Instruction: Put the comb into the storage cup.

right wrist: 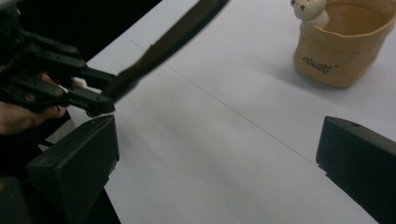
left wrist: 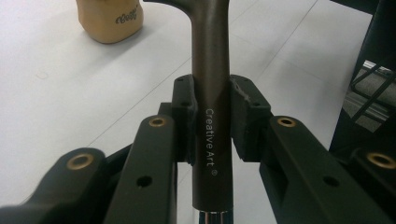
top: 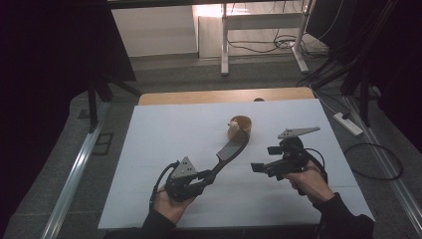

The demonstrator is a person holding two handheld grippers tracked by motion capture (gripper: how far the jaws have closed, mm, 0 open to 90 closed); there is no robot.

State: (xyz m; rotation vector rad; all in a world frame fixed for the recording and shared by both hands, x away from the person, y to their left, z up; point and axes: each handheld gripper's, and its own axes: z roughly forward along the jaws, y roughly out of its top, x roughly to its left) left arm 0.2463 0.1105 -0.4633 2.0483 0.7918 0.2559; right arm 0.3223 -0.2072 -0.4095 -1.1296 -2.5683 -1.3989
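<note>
A single tan cup (top: 241, 126) is standing near the centre of the high view, on the white table (top: 164, 129). One small cream figure (right wrist: 308, 10) is sitting at its rim, leaning on the cup's edge at the upper right of the right gripper view; what else is lying inside the cup cannot be told.

One dark tool (top: 230, 149), with a serrated edge and a long handle, is being held in the left gripper (top: 206, 175). In the left gripper view the handle is running straight up the middle of the frame, and both jaws are clamping it from either side, pads pressing on the shaft. In the high view the tool is slanting from the gripper at lower centre up toward the cup, its far end coming just beside the cup's near side; whether it is touching cannot be told.

The right gripper (top: 259, 167) is hovering right of centre in the high view, well apart from the cup. Its jaws are standing wide apart with nothing between them.

Two grippers, one tool, one cup and one figure are showing.
</note>
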